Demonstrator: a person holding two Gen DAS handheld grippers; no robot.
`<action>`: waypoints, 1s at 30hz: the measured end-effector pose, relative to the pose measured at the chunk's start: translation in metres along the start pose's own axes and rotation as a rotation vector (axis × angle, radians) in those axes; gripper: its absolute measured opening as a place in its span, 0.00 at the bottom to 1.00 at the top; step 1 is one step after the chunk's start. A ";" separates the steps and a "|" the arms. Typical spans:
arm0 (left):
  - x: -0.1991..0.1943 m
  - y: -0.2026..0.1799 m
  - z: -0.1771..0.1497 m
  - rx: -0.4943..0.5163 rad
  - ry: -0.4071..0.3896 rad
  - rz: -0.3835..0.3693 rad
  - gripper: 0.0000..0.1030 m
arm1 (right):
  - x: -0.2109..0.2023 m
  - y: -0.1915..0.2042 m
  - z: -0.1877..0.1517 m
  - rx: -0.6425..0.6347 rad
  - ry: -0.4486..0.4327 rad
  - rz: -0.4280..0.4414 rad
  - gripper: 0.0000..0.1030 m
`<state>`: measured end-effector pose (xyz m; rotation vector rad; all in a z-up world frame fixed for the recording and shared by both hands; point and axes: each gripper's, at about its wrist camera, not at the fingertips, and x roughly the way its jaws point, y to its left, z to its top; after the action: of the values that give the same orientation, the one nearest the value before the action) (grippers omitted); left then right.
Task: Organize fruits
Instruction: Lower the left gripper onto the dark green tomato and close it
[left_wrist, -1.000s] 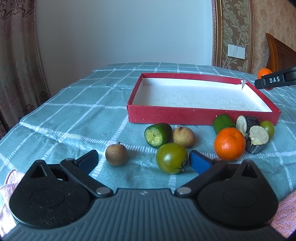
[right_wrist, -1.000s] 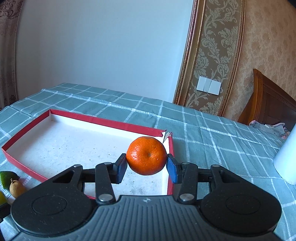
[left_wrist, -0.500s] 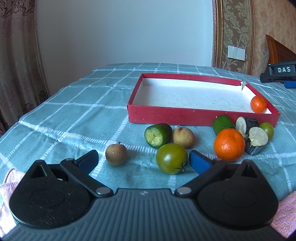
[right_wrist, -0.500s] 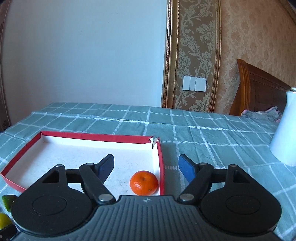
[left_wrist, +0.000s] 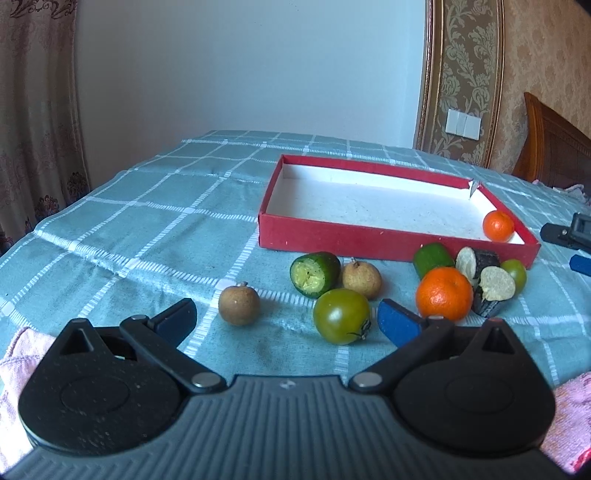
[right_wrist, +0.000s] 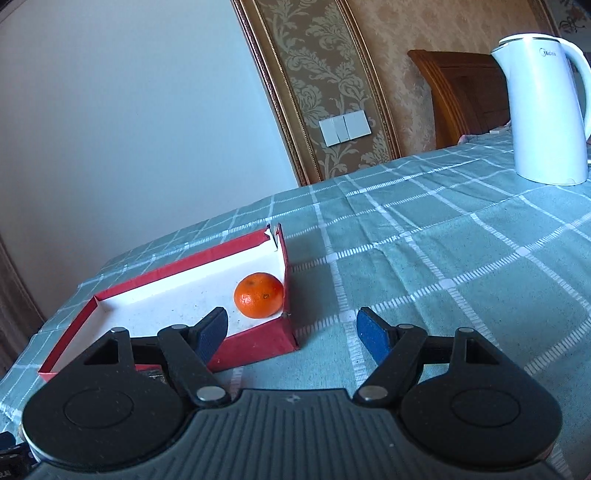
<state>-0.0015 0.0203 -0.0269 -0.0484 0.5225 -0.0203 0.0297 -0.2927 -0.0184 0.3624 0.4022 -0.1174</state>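
A red box (left_wrist: 369, 240) with a white floor lies on the checked cloth. One small orange (left_wrist: 498, 226) (right_wrist: 259, 290) rests in its right corner against the wall. In front of the box lie a bigger orange (left_wrist: 444, 293), a green tomato (left_wrist: 341, 315), a cut cucumber piece (left_wrist: 316, 274), two brown round fruits (left_wrist: 239, 303) (left_wrist: 361, 277), a green chunk (left_wrist: 433, 258), dark cut pieces (left_wrist: 493, 291) and a small green tomato (left_wrist: 514, 271). My left gripper (left_wrist: 286, 319) stands open low over the cloth, with the green tomato just inside its right finger. My right gripper (right_wrist: 291, 330) is open and empty beside the box's corner (right_wrist: 258, 339).
A white kettle (right_wrist: 543, 103) stands on the far right of the table. Pink cloth (left_wrist: 569, 413) lies at the near edge on both sides. A wooden headboard (right_wrist: 461, 96) and a papered wall stand behind; a curtain (left_wrist: 37, 110) hangs at the left.
My right gripper opened and let the small orange drop into the box's right corner, then drew back to the right and rolled. My left gripper and the loose fruits stayed put.
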 end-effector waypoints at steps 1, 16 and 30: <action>-0.008 0.003 0.000 0.000 -0.027 -0.014 1.00 | -0.001 0.002 0.000 -0.009 -0.004 0.004 0.75; -0.044 -0.026 -0.007 0.210 -0.145 -0.099 0.87 | 0.000 0.003 -0.001 -0.017 0.002 0.025 0.75; 0.016 -0.028 0.000 0.166 0.078 -0.098 0.31 | 0.003 0.001 -0.001 0.001 0.013 0.032 0.75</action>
<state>0.0124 -0.0081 -0.0340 0.0892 0.5942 -0.1618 0.0324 -0.2917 -0.0206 0.3706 0.4088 -0.0838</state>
